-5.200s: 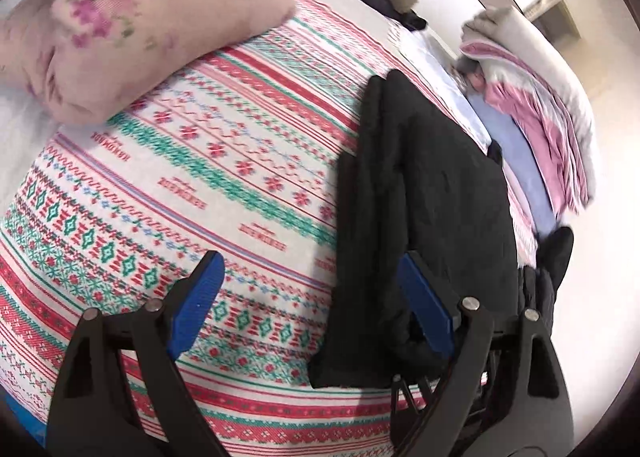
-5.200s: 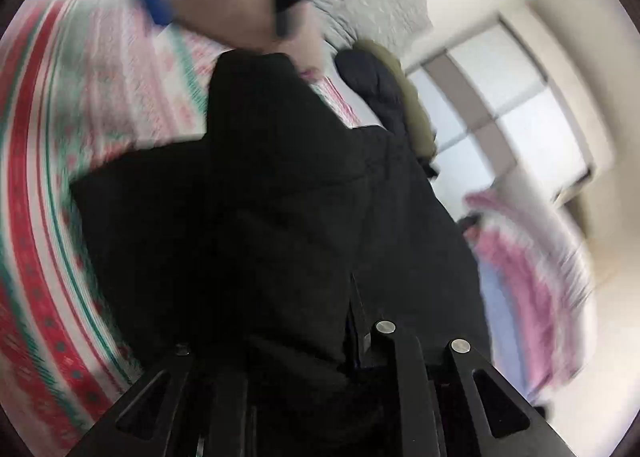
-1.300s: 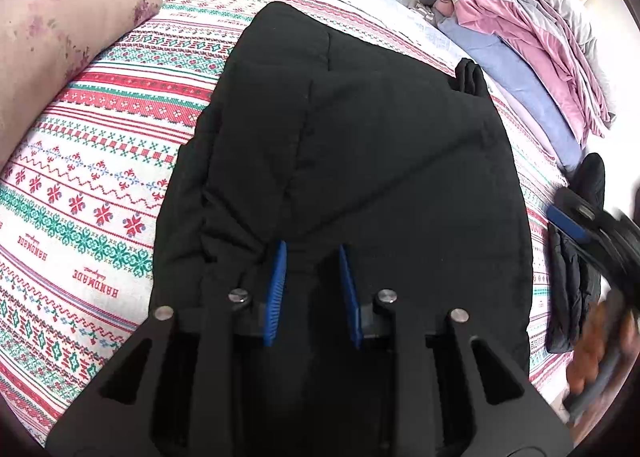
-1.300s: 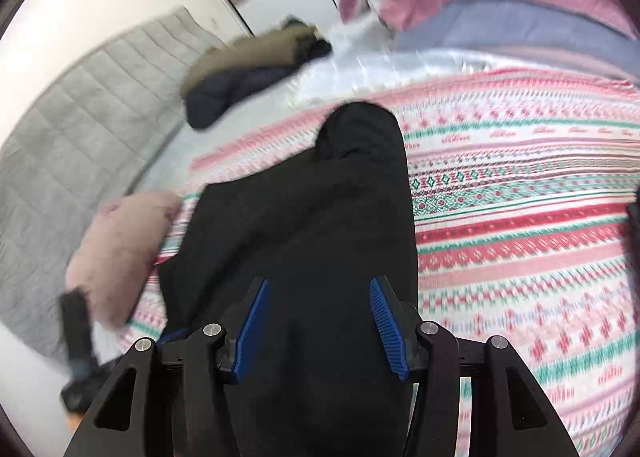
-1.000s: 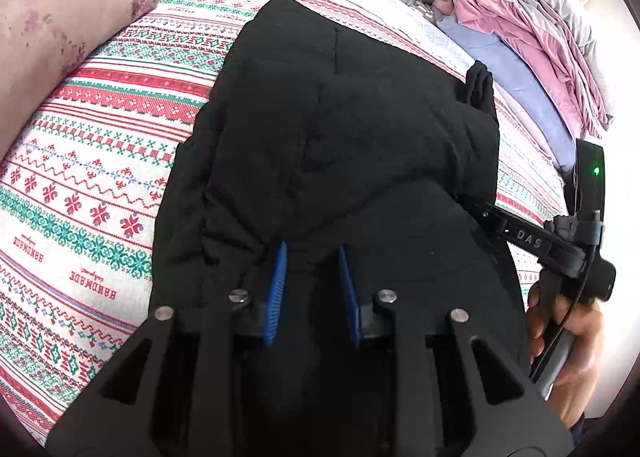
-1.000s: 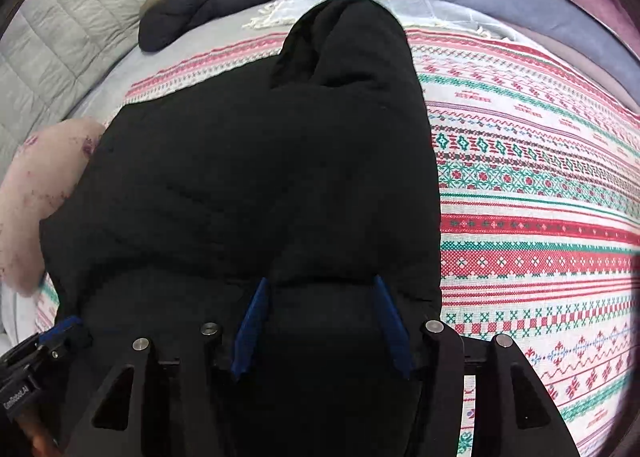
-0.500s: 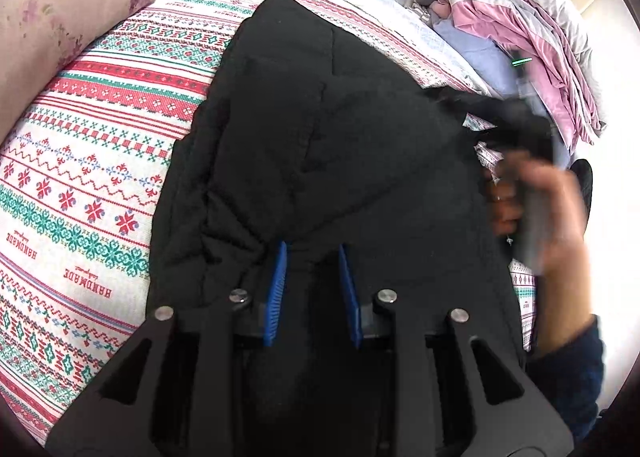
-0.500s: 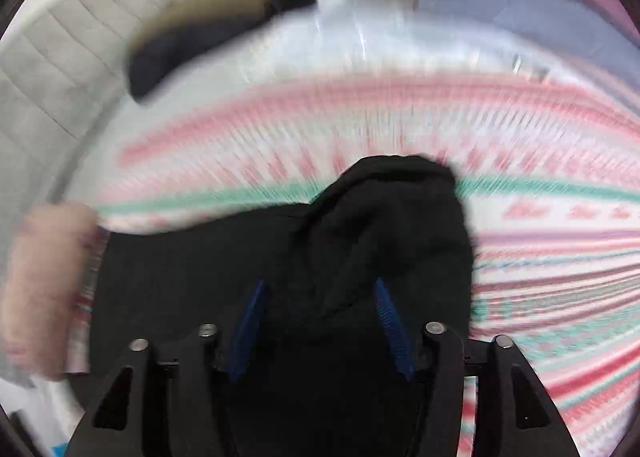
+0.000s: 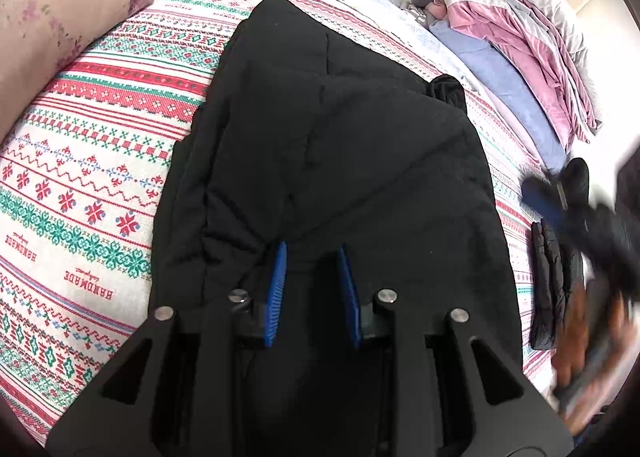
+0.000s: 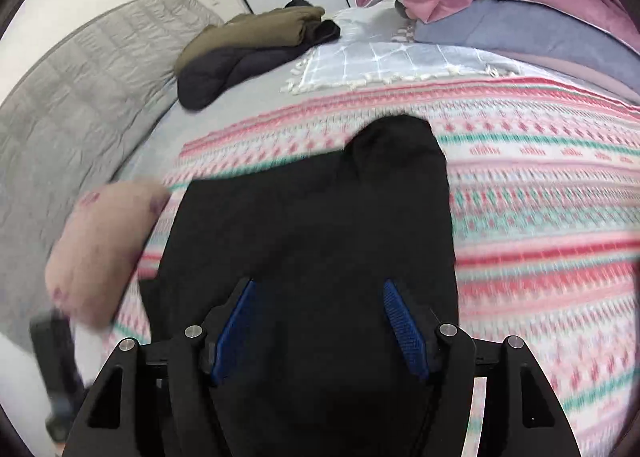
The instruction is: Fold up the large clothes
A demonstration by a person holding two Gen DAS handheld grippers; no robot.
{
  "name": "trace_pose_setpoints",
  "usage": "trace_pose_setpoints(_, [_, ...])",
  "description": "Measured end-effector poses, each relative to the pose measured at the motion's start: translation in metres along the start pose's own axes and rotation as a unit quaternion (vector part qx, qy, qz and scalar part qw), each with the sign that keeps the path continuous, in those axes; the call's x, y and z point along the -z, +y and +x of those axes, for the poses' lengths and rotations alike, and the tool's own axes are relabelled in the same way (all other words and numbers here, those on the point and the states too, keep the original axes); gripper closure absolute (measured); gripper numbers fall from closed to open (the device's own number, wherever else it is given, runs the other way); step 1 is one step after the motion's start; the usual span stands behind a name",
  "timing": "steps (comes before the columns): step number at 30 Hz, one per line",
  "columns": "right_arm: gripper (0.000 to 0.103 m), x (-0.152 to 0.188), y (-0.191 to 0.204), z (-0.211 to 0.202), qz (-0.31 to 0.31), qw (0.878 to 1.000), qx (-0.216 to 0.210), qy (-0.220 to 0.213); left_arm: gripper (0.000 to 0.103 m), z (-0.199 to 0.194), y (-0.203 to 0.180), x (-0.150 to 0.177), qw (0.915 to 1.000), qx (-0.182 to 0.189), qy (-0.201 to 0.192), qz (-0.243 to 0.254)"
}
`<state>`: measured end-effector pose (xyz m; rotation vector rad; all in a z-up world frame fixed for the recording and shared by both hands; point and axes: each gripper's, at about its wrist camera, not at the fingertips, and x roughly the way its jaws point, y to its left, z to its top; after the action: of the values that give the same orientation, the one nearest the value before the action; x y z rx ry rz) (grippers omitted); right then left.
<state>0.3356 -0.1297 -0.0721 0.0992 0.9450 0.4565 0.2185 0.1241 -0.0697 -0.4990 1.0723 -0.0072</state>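
A black coat [image 9: 328, 161] lies folded mid-bed on a patterned blanket [image 9: 100, 161], with a pink pillow [image 9: 60, 17] at the blanket's left edge, piled bedding [image 9: 520, 29] at the right edge and dark clothes [image 10: 248, 45] at the far end. The left hand-held gripper [image 9: 312, 269] is narrow, pinching the coat's near edge. The right hand-held gripper [image 10: 316, 297], its jaws just opened wider, hovers over the coat gripping nothing.
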Motion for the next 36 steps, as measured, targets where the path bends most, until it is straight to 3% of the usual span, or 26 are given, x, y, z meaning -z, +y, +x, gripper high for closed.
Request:
trace_pose_setpoints(7, [0.035,0.085,0.003,-0.028,-0.010,0.999,-0.013,0.039,0.073,-0.001,-0.007,0.004,0.9998,-0.011,-0.009,0.011])
trace_pose_setpoints(10, [0.034,0.108,0.014,-0.009,-0.068,0.996,0.038,0.040,0.073,0.000,-0.013,0.006,0.9994,-0.022,-0.012,0.023])
trace_pose_setpoints(16, [0.033,0.111,0.013,0.010,-0.088,0.994,0.054,0.039,0.073,0.002,-0.024,0.010,0.9972,-0.050,-0.026,0.048])
trace_pose_setpoints(19, [0.033,0.108,0.013,0.008,-0.089,0.994,0.053,0.033,0.073,-0.005,-0.022,0.011,0.9977,-0.036,-0.033,0.047])
trace_pose_setpoints(22, [0.023,0.107,0.010,-0.009,-0.078,0.997,0.019,0.010,0.071,-0.020,-0.016,0.013,0.9984,-0.012,-0.038,0.041])
trace_pose_setpoints(25, [0.021,0.100,-0.002,-0.026,-0.040,0.999,-0.019,-0.015,0.054,-0.039,-0.008,0.018,0.9983,0.022,-0.046,0.026])
trace_pose_setpoints(26, [0.021,0.097,-0.012,-0.031,-0.013,0.999,-0.040,-0.023,0.042,-0.046,-0.002,0.020,0.9984,0.020,-0.050,0.019])
trace_pose_setpoints(30, [0.020,0.082,-0.048,-0.044,0.089,0.992,-0.079,-0.043,0.038,-0.049,0.013,0.023,0.9988,-0.010,-0.046,0.010])
trace_pose_setpoints(32, [0.020,0.079,-0.063,-0.046,0.115,0.990,-0.077,-0.041,0.036,-0.045,0.020,0.025,0.9991,-0.021,-0.034,0.010])
trace_pose_setpoints(36, [0.020,0.080,-0.080,-0.043,0.140,0.988,-0.061,-0.024,0.027,-0.040,0.030,0.032,0.9999,0.006,-0.013,0.004])
